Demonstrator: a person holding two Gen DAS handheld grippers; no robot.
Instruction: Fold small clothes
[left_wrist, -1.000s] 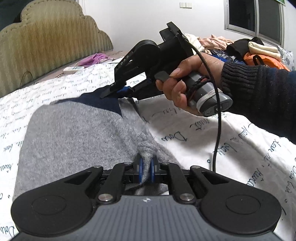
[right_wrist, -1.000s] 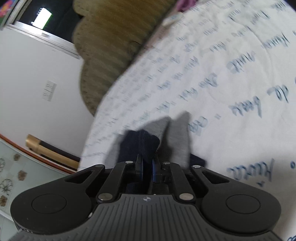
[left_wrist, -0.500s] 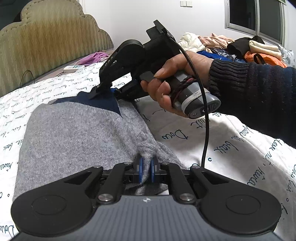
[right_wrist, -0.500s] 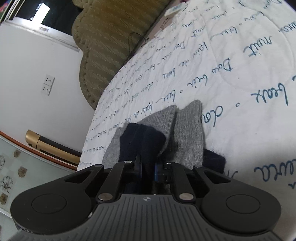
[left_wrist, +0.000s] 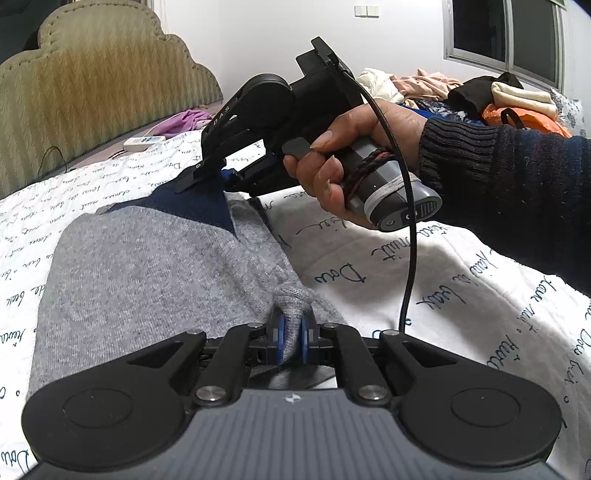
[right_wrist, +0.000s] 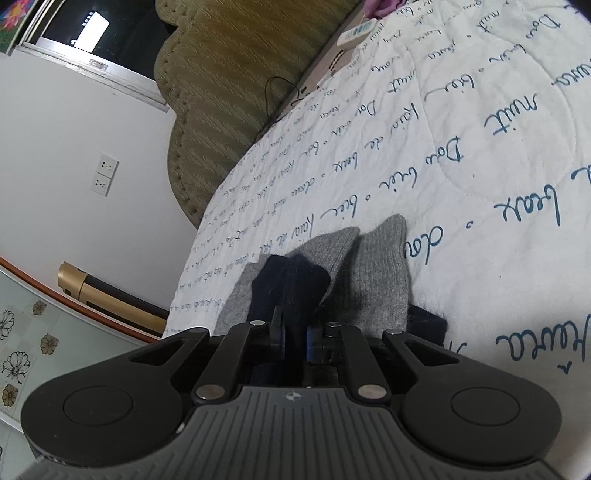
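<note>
A small grey knit sweater (left_wrist: 147, 266) with a navy collar part (left_wrist: 192, 203) lies on the white quilt. My left gripper (left_wrist: 291, 339) is shut on a bunched grey edge of the sweater near its right side. My right gripper (left_wrist: 218, 177) shows in the left wrist view at the sweater's far end, held by a hand. In the right wrist view my right gripper (right_wrist: 293, 338) is shut on the navy fabric (right_wrist: 291, 280), with two grey folds (right_wrist: 376, 266) beyond it.
White quilt with blue script (left_wrist: 461, 295) covers the bed. An olive headboard (left_wrist: 92, 92) stands at the far left, with a remote (left_wrist: 144, 142) and purple cloth (left_wrist: 184, 122) near it. A pile of clothes (left_wrist: 480, 96) lies at the far right.
The right gripper has shifted slightly left and lower over the sweater's far end, still holding the navy fabric. In the right wrist view the grey folds now lie spread on the quilt. The left gripper keeps its hold.
</note>
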